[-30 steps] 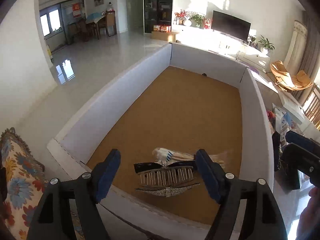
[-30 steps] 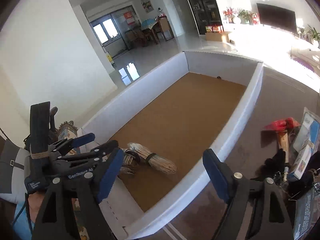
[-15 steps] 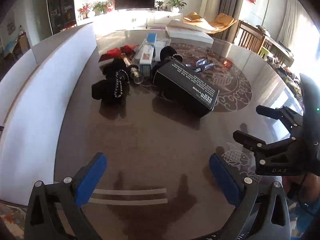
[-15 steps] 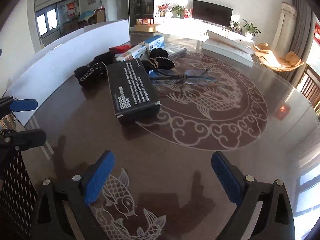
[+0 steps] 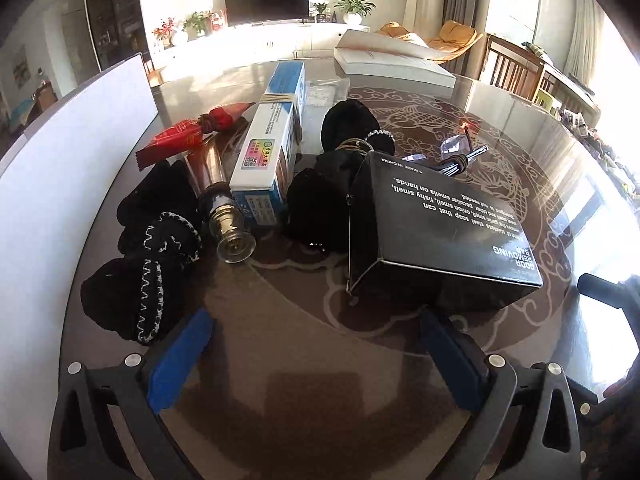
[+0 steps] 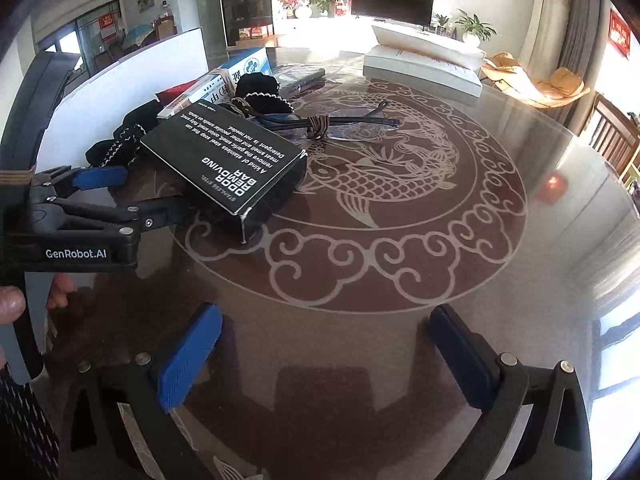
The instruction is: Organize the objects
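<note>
While both grippers hang empty over the bench (image 6: 500,240), the nearest candidate is the black soap box (image 5: 436,232), lying flat on the glass. Left gripper (image 5: 316,352): fingers spread wide, nothing between them; the box's near corner sits just ahead of the right-hand finger (image 5: 452,356), slightly right of the centreline. Long axis of the box runs diagonally, away and to the left as the left wrist view has it. Right gripper (image 6: 324,352): fingers likewise wide apart, aimed at bare glass, the box well off to its left. Judgement: left is nearer and better lined up. Black knitted bundle (image 5: 140,276) lies just beside the left-hand finger; white tray wall (image 5: 52,184) stands beyond it.
</note>
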Tool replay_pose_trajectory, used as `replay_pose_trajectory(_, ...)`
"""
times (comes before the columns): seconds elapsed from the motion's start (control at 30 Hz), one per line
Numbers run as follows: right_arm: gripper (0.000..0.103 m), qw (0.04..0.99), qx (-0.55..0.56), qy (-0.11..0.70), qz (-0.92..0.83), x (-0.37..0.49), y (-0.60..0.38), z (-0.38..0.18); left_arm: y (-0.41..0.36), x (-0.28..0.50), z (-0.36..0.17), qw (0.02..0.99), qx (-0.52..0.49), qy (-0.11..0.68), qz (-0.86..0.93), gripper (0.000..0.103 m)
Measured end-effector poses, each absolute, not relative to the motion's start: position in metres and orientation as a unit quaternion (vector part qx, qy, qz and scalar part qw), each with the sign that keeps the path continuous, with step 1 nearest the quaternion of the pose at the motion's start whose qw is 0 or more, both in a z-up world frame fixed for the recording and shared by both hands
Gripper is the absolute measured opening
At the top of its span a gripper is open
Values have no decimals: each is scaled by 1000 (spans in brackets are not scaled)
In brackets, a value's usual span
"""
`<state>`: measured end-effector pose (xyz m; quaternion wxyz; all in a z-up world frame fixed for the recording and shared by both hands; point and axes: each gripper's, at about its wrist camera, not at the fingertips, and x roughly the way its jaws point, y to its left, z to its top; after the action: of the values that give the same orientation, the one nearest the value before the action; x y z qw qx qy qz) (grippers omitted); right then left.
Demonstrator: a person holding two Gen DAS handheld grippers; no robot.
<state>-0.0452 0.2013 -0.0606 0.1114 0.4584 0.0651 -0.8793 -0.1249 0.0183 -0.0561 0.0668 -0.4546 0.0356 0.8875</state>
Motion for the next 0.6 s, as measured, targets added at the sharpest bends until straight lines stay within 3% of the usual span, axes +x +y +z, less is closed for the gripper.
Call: replay_pose_trajectory(0.6, 103, 110, 458, 66, -880, -44, 200, -61, 19, -125, -56, 67, -454, 36, 888, 103)
